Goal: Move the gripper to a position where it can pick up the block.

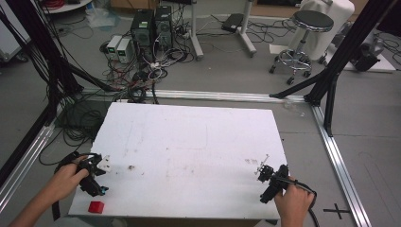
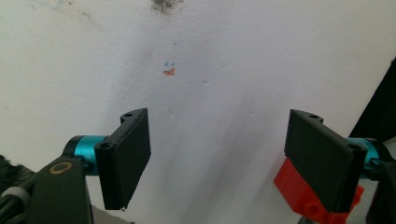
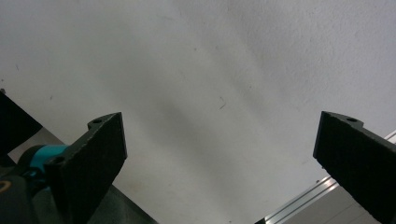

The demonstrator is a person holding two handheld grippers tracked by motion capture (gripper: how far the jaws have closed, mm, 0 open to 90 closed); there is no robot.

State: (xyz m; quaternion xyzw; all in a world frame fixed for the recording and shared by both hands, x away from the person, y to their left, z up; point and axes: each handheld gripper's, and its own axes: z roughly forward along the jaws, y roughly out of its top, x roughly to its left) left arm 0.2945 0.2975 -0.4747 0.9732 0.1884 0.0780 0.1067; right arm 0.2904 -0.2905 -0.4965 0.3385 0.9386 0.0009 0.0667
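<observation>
At the near left corner of the white bench (image 1: 189, 142), a red block (image 1: 96, 206) lies flat close to the front edge, just below the left gripper (image 1: 97, 166). In the left gripper view the block (image 2: 299, 186) shows studs on its near end and sits partly behind one of the spread fingers (image 2: 322, 156), outside the gap between them rather than in it. Its long axis there runs slantwise from upper left to lower right; from above it looks nearly square. The left hand (image 1: 66, 182) reaches in from the bench's left edge, forearm angled up from the bottom corner, gripper aimed inward across the surface. At the near right corner, the right hand (image 1: 293, 203) holds the right gripper (image 1: 269, 177) tilted up and leftward over bare bench, its fingers (image 3: 98, 154) spread wide with nothing between them.
</observation>
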